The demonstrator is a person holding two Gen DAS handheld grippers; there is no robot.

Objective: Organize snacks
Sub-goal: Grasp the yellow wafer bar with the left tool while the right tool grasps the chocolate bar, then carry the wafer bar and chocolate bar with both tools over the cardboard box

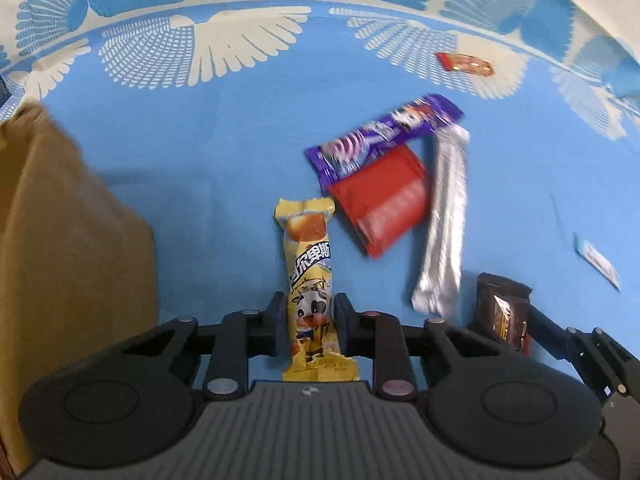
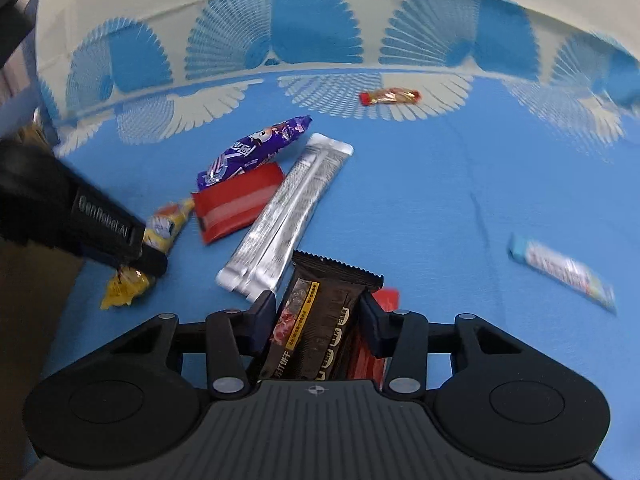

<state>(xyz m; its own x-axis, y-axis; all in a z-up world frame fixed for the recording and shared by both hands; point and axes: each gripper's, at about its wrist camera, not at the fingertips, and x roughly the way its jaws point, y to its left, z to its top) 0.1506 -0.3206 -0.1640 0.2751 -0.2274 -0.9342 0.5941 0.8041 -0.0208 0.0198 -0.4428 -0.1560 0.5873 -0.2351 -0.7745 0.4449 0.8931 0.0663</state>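
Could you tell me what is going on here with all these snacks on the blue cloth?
A person is sorting snacks with tongs in each hand. The left tongs are closed on a yellow snack bar, beside a cardboard box. The right tongs grip a dark brown packet. A purple packet, red packet and silver packet lie loose on the cloth.

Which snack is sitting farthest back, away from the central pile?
The small red-and-gold candy, alone on the white fan pattern, beyond the purple packet and silver packet.
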